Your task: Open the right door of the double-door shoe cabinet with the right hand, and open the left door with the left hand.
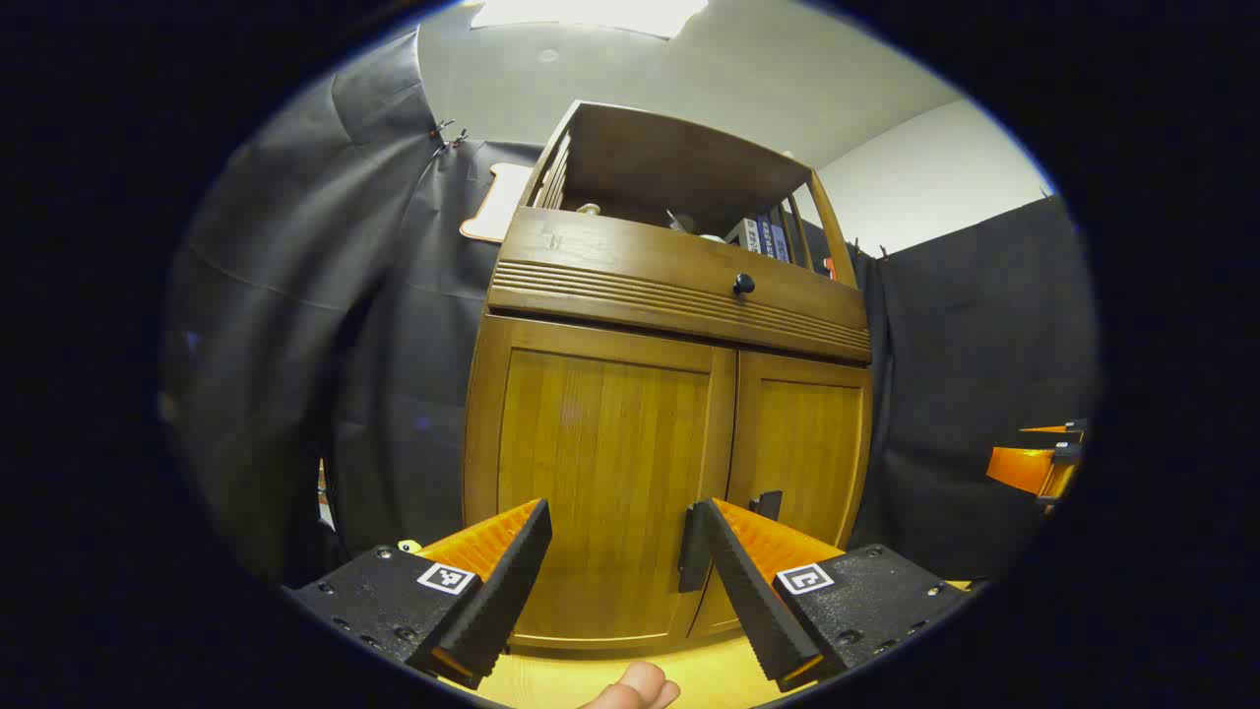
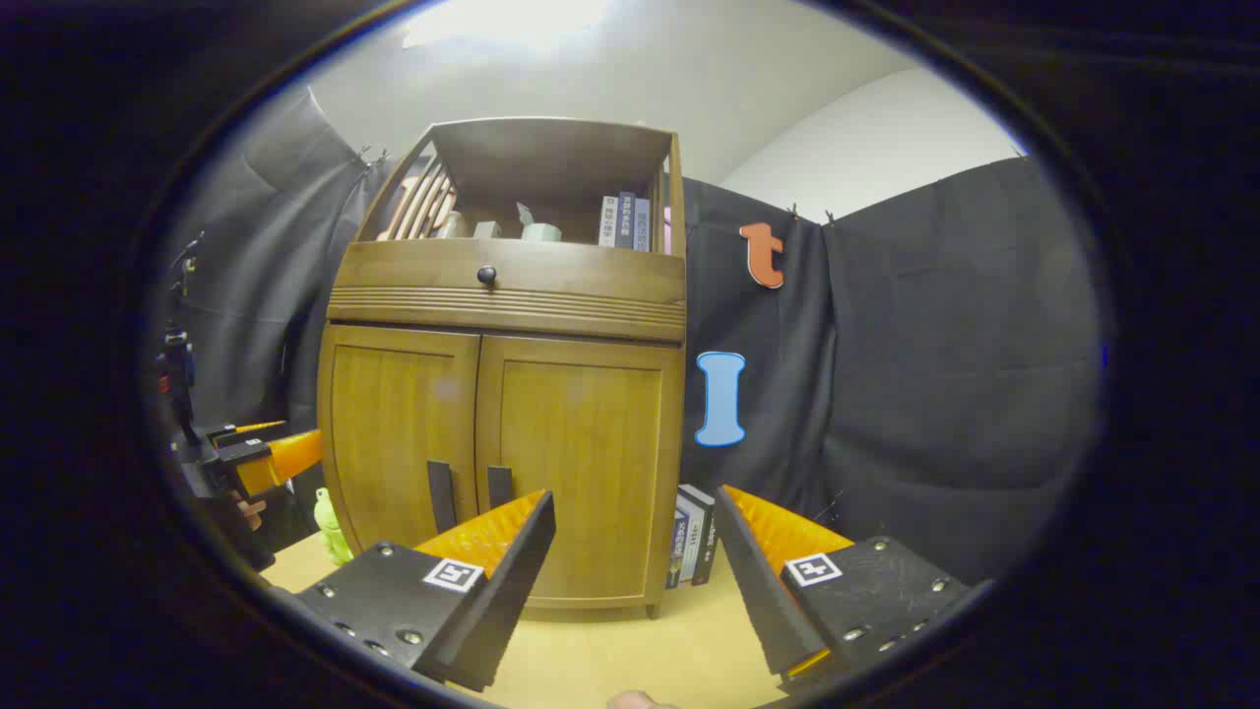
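We see a honey-brown shoe cabinet [image 2: 512,394] with vertical wood grain on both doors and dark handles [image 2: 440,495]. Its drawer carries a black knob [image 2: 486,275]; beside it stands a lime-green toy [image 2: 331,522].

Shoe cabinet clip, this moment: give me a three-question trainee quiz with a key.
1. True or false: both doors of the brown wooden double-door shoe cabinet are closed.
2. What stands on the table just left of the cabinet in the right gripper view? A) small green toy figure B) red mug C) folded towel
3. The right gripper has its jaws ____.

Key: 1 true. 2 A, the small green toy figure. 3 open, off the right door's dark vertical handle.
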`<state>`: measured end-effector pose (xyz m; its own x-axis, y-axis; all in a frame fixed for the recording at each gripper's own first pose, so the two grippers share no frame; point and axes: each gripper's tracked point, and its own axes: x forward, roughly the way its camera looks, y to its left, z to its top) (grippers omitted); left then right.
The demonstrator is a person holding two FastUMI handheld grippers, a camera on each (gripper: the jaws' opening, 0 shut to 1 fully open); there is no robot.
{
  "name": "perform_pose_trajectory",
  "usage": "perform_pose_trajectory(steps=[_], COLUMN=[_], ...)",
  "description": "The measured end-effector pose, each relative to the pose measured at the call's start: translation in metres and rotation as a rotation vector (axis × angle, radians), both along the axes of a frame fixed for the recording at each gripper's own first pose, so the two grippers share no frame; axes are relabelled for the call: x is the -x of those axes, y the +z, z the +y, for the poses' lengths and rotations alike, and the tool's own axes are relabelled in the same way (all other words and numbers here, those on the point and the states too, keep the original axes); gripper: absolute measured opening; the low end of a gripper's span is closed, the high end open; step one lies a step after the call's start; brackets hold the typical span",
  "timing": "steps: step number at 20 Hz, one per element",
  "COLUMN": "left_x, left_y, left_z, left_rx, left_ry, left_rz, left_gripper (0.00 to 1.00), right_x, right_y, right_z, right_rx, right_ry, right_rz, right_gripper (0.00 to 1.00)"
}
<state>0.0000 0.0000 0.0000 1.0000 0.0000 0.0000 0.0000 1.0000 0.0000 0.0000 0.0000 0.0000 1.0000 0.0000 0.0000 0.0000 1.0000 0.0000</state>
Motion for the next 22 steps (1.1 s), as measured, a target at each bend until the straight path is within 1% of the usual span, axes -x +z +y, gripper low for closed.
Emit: perform_pose_trajectory(steps=[1,2,4,5,6,7,8,9,10,11,12,13,14,15,16,17,18,19,20,22], left_x=[0.0,0.0,0.001,0.001,0.0,-0.001,-0.002,-0.002,-0.003,-0.003,-0.003,-0.003,-0.003,-0.003,-0.004,-0.004,-0.004,-0.005,-0.005,-0.007], left_y=[0.0,0.001,0.0,-0.002,-0.004,-0.007,-0.01,-0.011,-0.013,-0.014,-0.015,-0.017,-0.017,-0.017,-0.016,-0.016,-0.016,-0.015,-0.016,-0.016], left_z=[-0.001,-0.003,-0.006,-0.007,-0.007,-0.007,-0.008,-0.009,-0.011,-0.013,-0.016,-0.018,-0.018,-0.017,-0.016,-0.015,-0.012,-0.009,-0.008,-0.005], left_rx=[0.001,0.001,-0.002,-0.002,-0.001,0.0,0.001,0.002,0.003,0.004,0.007,0.009,0.008,0.006,0.003,0.0,-0.001,-0.001,0.002,0.005], left_ry=[-0.005,-0.011,-0.024,-0.029,-0.033,-0.034,-0.035,-0.038,-0.045,-0.055,-0.066,-0.073,-0.075,-0.075,-0.074,-0.07,-0.063,-0.057,-0.054,-0.055], left_rz=[-0.001,-0.002,0.005,0.009,0.016,0.026,0.035,0.038,0.043,0.048,0.049,0.055,0.056,0.055,0.052,0.049,0.046,0.044,0.042,0.042], left_gripper=[0.96,0.92,0.92,0.96,0.92,0.95,0.96,0.96,0.92,0.92,0.96,0.92,0.92,0.96,0.96,0.92,0.92,0.92,0.92,0.92], right_x=[-0.001,0.001,0.001,0.002,0.002,0.001,0.0,-0.001,-0.002,-0.003,-0.005,-0.008,-0.012,-0.015,-0.02,-0.027,-0.036,-0.044,-0.052,-0.069], right_y=[-0.002,-0.001,-0.004,-0.003,-0.004,-0.004,-0.006,-0.006,-0.009,-0.01,-0.014,-0.017,-0.02,-0.023,-0.026,-0.029,-0.034,-0.038,-0.045,-0.055], right_z=[-0.001,0.0,0.0,0.0,0.001,0.0,-0.001,-0.002,-0.003,-0.001,0.001,0.001,0.002,0.005,0.008,0.012,0.017,0.022,0.027,0.041], right_rx=[0.003,0.008,0.013,0.012,0.013,0.011,0.01,0.008,0.006,0.005,0.006,0.007,0.006,0.004,-0.001,-0.002,-0.003,-0.003,-0.002,-0.004], right_ry=[-0.004,-0.002,0.0,0.002,0.005,0.003,-0.001,-0.005,-0.004,0.002,0.006,0.006,0.009,0.014,0.017,0.022,0.031,0.039,0.047,0.074], right_rz=[0.003,0.006,0.008,0.007,0.007,0.006,0.006,0.006,0.01,0.014,0.02,0.024,0.028,0.034,0.038,0.04,0.049,0.062,0.073,0.093], right_gripper=[0.94,0.94,0.94,0.94,0.94,0.96,0.96,0.94,0.94,0.94,0.94,0.94,0.94,0.94,0.94,0.94,0.94,0.96,0.94,0.94])
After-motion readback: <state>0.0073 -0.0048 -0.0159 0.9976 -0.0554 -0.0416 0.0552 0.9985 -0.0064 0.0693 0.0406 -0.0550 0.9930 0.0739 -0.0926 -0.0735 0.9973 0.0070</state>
